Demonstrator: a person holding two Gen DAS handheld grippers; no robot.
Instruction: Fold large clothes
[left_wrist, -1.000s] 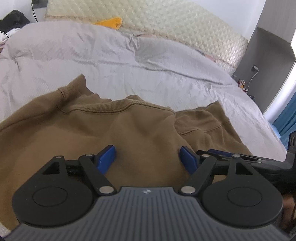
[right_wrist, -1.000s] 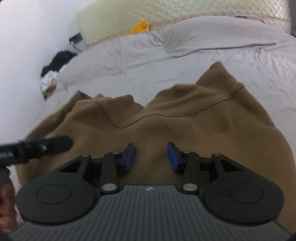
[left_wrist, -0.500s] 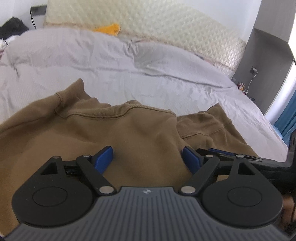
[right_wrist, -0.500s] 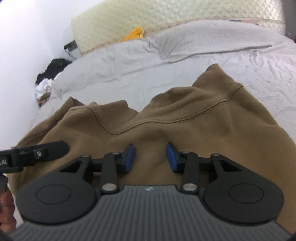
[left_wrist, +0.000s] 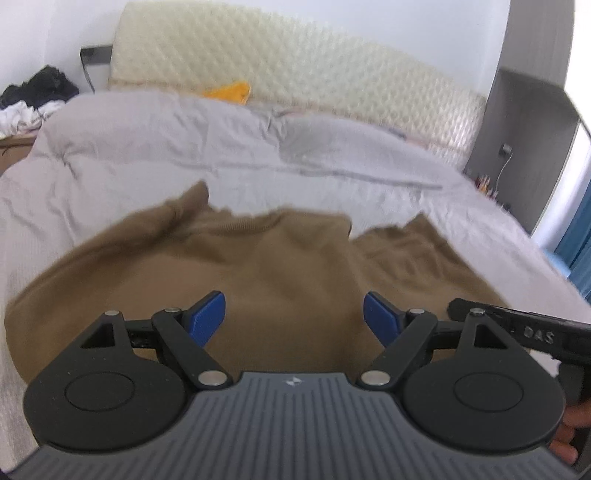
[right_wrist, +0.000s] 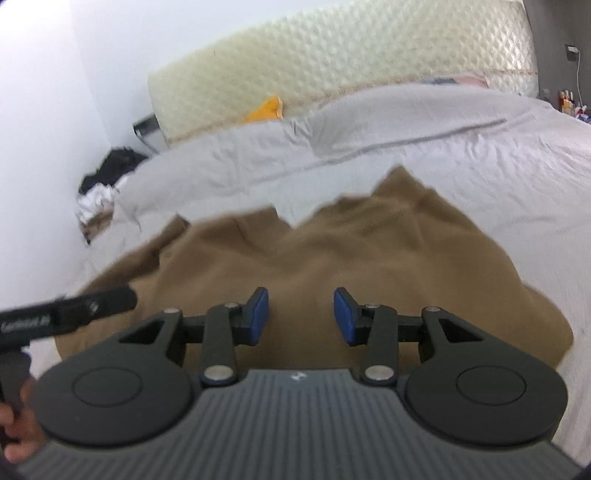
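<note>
A brown sweatshirt (left_wrist: 280, 266) lies spread on the grey bedding (left_wrist: 184, 147), its ribbed edge and a raised corner pointing towards the headboard. My left gripper (left_wrist: 294, 315) hovers over its near part, blue pads wide apart with only cloth below them. In the right wrist view the same sweatshirt (right_wrist: 351, 254) fills the middle. My right gripper (right_wrist: 301, 315) stands over it, open with a narrower gap and nothing between the pads. Both views are blurred by motion.
A quilted cream headboard (left_wrist: 295, 70) runs along the back, with an orange item (left_wrist: 231, 90) at its foot. Dark and white clothes (right_wrist: 107, 177) are heaped beside the bed at the left. A grey cabinet (left_wrist: 524, 122) stands at the right. A hand (right_wrist: 14, 428) shows at the lower left.
Both grippers have drawn back from the sweatshirt, so more of the bed and headboard shows. The sweatshirt lies where it was. The left jaws stand slightly wider than a second ago.
</note>
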